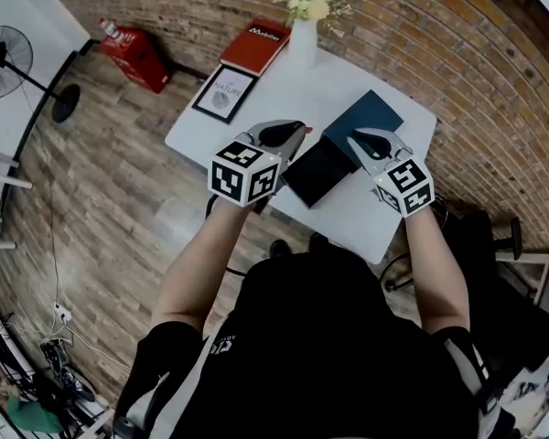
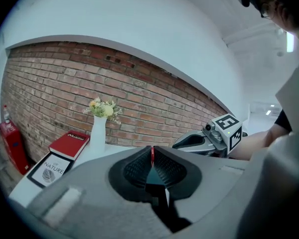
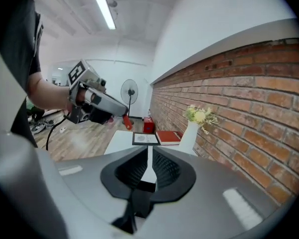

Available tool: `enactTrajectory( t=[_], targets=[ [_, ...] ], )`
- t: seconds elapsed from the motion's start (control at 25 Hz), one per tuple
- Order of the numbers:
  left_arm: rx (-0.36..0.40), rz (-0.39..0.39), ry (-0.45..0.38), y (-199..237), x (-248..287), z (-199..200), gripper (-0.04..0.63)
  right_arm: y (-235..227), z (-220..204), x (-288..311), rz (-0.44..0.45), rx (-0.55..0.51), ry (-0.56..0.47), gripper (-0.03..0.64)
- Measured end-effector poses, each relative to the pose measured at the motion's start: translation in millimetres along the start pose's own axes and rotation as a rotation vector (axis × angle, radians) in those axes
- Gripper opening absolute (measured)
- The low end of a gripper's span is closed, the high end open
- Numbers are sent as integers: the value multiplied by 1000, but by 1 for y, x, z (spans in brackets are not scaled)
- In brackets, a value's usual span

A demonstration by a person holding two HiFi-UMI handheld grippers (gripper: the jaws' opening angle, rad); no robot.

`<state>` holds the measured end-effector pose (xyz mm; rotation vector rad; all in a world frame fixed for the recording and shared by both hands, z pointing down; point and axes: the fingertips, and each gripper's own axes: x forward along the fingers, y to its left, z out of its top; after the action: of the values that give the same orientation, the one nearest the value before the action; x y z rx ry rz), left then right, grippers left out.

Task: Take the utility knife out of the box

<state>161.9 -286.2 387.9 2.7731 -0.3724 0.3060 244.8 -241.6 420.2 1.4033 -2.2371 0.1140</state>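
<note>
The left tongs (image 2: 152, 158) are found closed on the utility knife (image 2: 152, 153), of which only a thin red edge is seen between the tips. The knife is held clear of the box, just beside the left side of the black base (image 1: 313, 174). The base lies open towards the near edge of the bench (image 1: 348, 216), with the dark blue lid (image 1: 373, 115) adjoining it on the far side.

The right tongs (image 3: 148, 163) are all but closed, with only a narrow slit left and nothing held in it. They are positioned over the near part of the lid.

A white vase of flowers (image 1: 304, 37) is noted at the far edge. A red book (image 1: 256, 46) and a framed print (image 1: 226, 93) are noted towards the far left corner.
</note>
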Motion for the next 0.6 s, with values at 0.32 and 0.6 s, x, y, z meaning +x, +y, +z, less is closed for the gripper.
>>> enactTrajectory(
  t=[0.32,0.6],
  targets=[
    [51,98,-57,15,-27,25,20,-19,12,-29,-88,137,-105,2],
    [90,194,-107,6,-19,49,20,-58,22,-75,-111,217,-247,0]
  ],
)
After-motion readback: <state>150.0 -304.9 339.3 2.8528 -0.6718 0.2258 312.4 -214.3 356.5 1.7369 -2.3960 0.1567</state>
